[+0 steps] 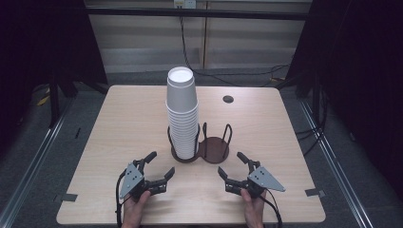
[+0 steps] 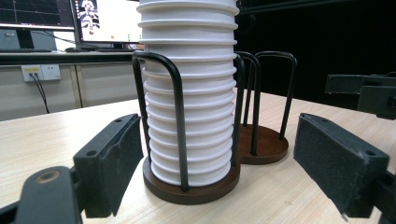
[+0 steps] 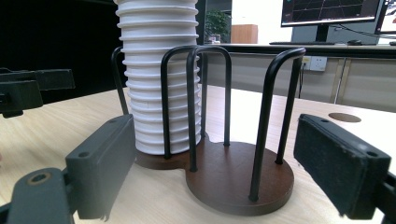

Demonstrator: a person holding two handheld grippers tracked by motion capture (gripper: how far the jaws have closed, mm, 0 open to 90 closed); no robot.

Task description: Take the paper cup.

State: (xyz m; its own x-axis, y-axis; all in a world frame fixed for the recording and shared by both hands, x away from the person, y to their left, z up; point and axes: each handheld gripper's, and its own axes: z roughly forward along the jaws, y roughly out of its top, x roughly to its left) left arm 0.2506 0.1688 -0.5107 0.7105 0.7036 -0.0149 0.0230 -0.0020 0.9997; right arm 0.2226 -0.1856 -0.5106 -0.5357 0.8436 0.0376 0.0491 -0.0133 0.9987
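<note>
A tall stack of white paper cups (image 1: 182,114) stands upside down in the left ring of a dark brown two-ring cup holder (image 1: 214,148) with black wire hoops. The holder's right ring is bare. My left gripper (image 1: 159,165) rests near the table's front, open, aimed at the stack (image 2: 189,93), a short way off it. My right gripper (image 1: 232,164) is open too, facing the holder's bare ring (image 3: 240,175). Each gripper's jaws stand wide apart with nothing between them. The cup stack (image 3: 159,74) sits behind the wire hoops in the right gripper view.
The light wooden table (image 1: 119,123) has a round cable hole (image 1: 228,99) at the back right. Black tape marks (image 1: 314,192) sit near its front corners. Dark curtains flank the table; cables run on the floor behind.
</note>
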